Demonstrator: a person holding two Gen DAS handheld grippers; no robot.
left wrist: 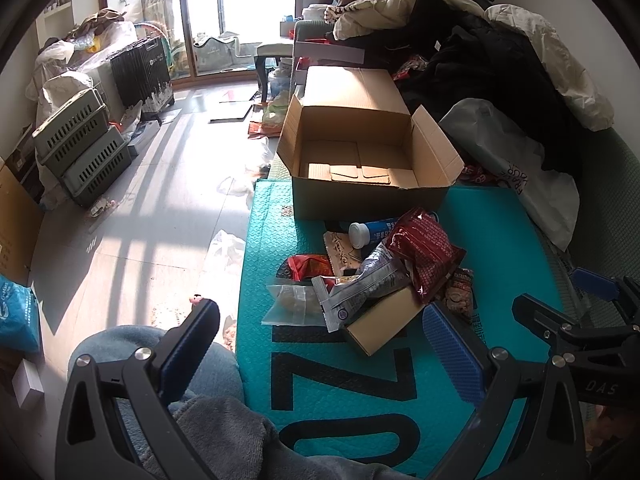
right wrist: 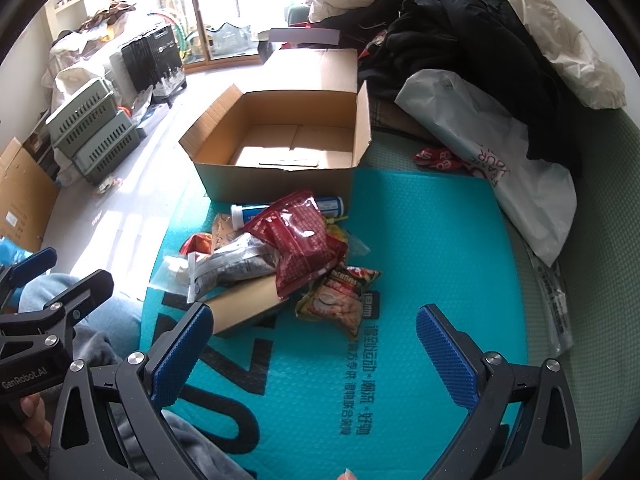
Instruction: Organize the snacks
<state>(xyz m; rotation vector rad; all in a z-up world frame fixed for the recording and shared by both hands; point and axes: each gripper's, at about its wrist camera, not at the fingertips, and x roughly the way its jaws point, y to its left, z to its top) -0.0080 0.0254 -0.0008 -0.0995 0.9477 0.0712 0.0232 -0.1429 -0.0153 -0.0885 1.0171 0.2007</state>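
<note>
Both wrist cameras look forward and down over a teal mat [left wrist: 360, 380] from close range. Both views share the snack pile [right wrist: 288, 252] and open box [left wrist: 360, 152], the right camera seeing them from farther right.

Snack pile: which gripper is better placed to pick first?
Probably the left gripper: its open fingers frame the small brown box and silver packet. The right gripper mostly frames bare teal mat.
</note>
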